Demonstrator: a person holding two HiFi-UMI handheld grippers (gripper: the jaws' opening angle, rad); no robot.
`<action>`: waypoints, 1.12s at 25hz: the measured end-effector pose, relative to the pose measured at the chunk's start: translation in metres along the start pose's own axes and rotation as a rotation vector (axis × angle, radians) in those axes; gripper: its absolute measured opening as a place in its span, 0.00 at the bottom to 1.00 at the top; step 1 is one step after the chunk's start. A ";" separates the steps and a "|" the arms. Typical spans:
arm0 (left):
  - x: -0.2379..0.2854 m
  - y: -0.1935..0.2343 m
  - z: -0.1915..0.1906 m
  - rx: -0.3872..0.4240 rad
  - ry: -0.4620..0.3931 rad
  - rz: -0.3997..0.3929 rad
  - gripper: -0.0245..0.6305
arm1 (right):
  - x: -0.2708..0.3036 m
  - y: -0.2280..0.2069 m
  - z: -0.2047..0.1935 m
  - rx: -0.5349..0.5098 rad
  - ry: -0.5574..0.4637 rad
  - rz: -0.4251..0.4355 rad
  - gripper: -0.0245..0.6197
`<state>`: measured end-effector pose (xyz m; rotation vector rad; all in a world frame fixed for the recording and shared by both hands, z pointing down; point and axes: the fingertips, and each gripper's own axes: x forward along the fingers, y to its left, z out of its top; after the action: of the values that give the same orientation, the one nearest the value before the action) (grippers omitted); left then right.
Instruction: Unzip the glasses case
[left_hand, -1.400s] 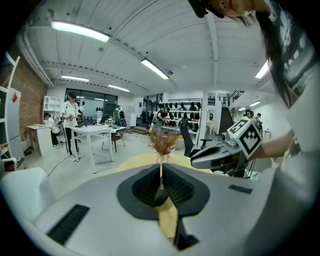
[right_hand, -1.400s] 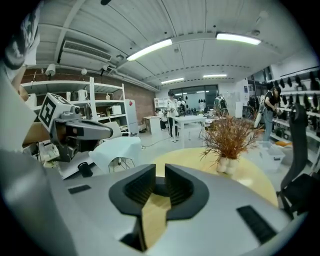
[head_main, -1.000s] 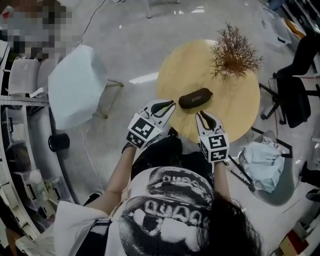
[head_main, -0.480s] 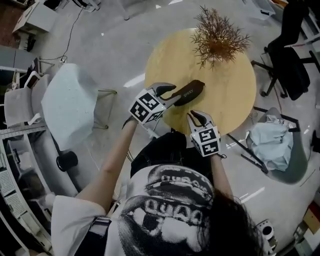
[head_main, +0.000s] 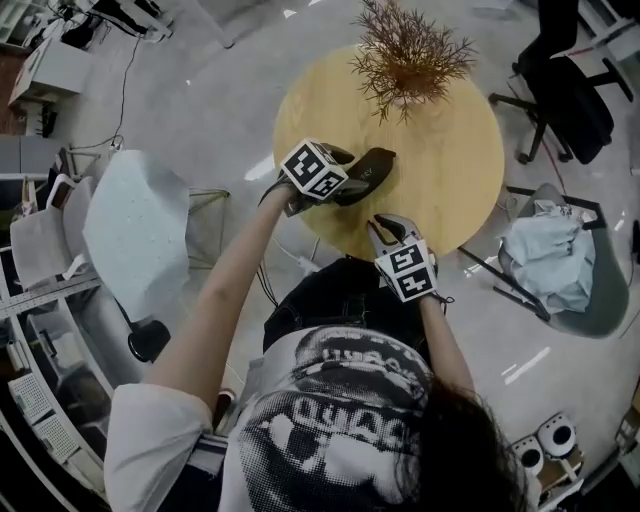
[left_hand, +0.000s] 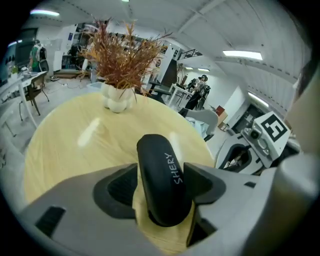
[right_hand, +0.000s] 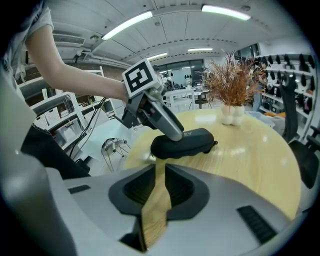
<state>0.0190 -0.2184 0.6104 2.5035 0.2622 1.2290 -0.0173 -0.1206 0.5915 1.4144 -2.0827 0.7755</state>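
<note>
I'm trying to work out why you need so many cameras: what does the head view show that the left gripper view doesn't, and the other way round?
Only the head view: the person's arms and shoulders from above, and the marker cube atop the left gripper. Only the left gripper view: that gripper's jaws, which have just been opening, straddling the near end of the black glasses case; its white lettering; the white vase. Both: the round wooden table, the dried plant, the case.

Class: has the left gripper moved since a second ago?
Yes. The left gripper moved from the table rim inward, toward the plant; its just-opened jaws straddle the glasses case.
</note>
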 end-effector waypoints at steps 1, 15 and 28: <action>0.003 -0.001 -0.001 -0.016 0.016 -0.019 0.49 | 0.000 0.001 -0.002 0.001 0.006 0.001 0.13; -0.001 0.018 -0.016 -0.559 -0.147 -0.011 0.47 | 0.021 0.000 -0.007 -0.020 0.051 0.006 0.14; 0.000 0.021 -0.028 -0.879 -0.269 -0.015 0.50 | 0.076 0.004 -0.011 0.074 0.129 -0.046 0.22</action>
<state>-0.0026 -0.2320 0.6341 1.8369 -0.2764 0.7392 -0.0453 -0.1616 0.6503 1.4075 -1.9353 0.9089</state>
